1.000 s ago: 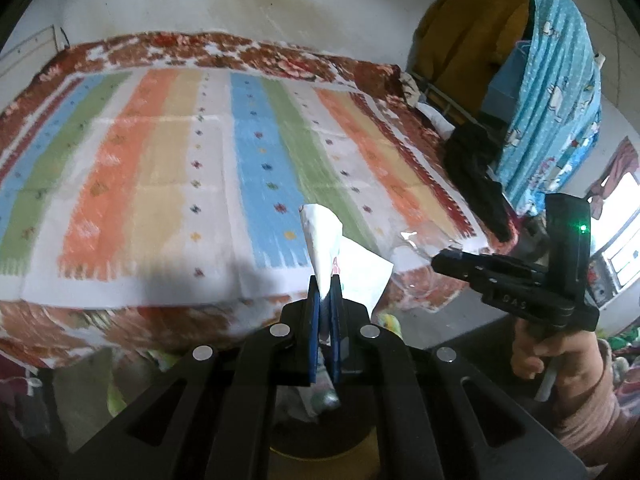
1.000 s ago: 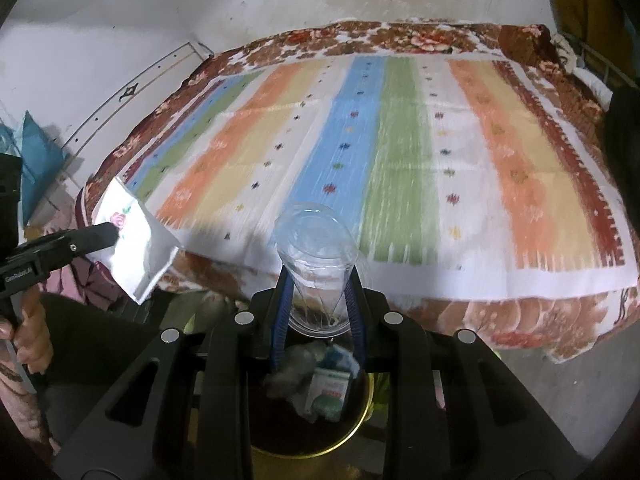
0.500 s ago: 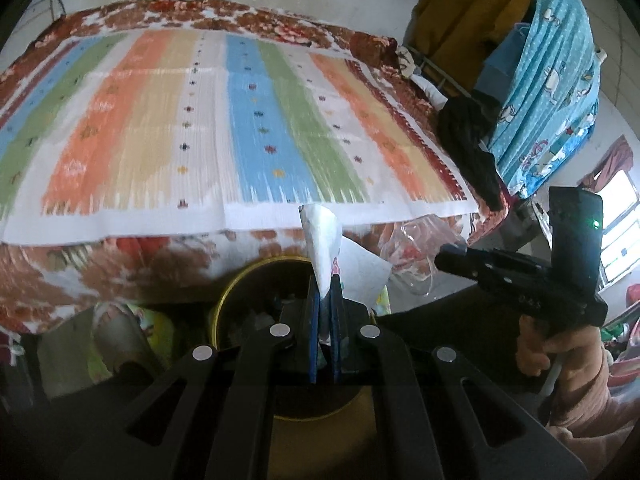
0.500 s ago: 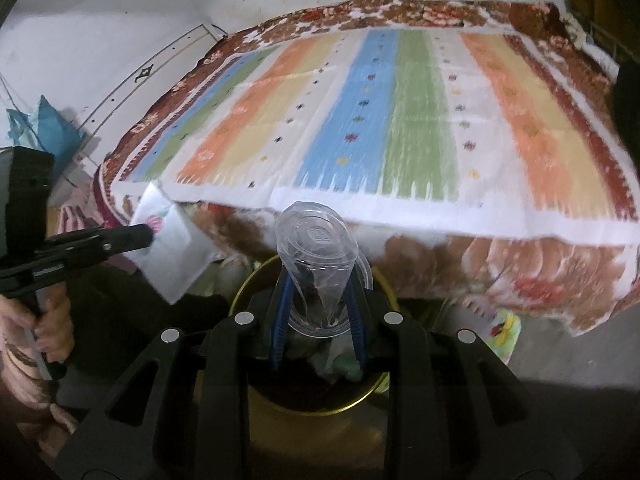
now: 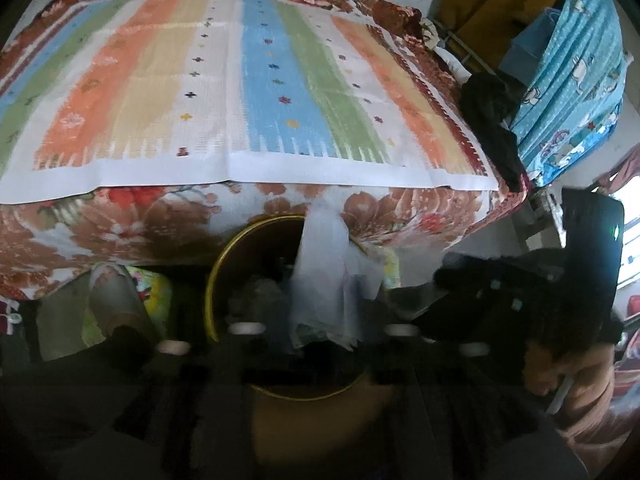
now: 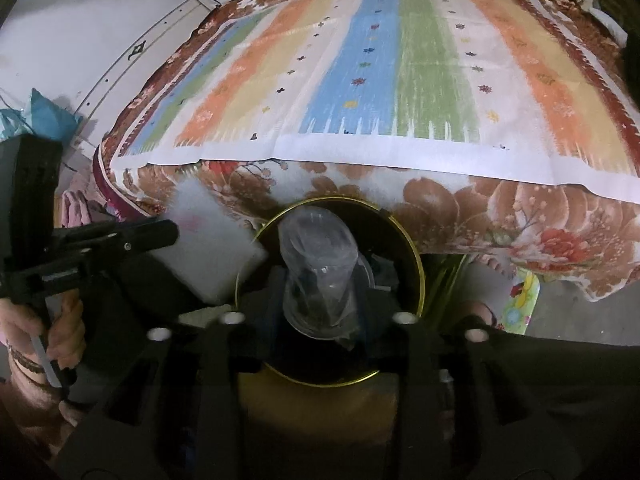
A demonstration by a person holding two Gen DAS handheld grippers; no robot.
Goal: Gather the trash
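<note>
The left gripper [image 5: 320, 332] had just been opening, its blurred fingers apart with the white paper napkin [image 5: 328, 280] loose between them, long axis upright over the dark gold-rimmed round bin [image 6: 416, 264]. The right gripper [image 6: 320, 308] had also just been opening; the clear plastic cup [image 6: 318, 264] stood between its parted fingers, mouth pointing away toward the bed with the striped cover [image 6: 400, 80], above the bin.

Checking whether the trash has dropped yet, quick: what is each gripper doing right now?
Left gripper: fingers have just been opening; the white paper is still between them, over the bin.
Right gripper: fingers have just been opening, with the clear plastic cup between them.
</note>
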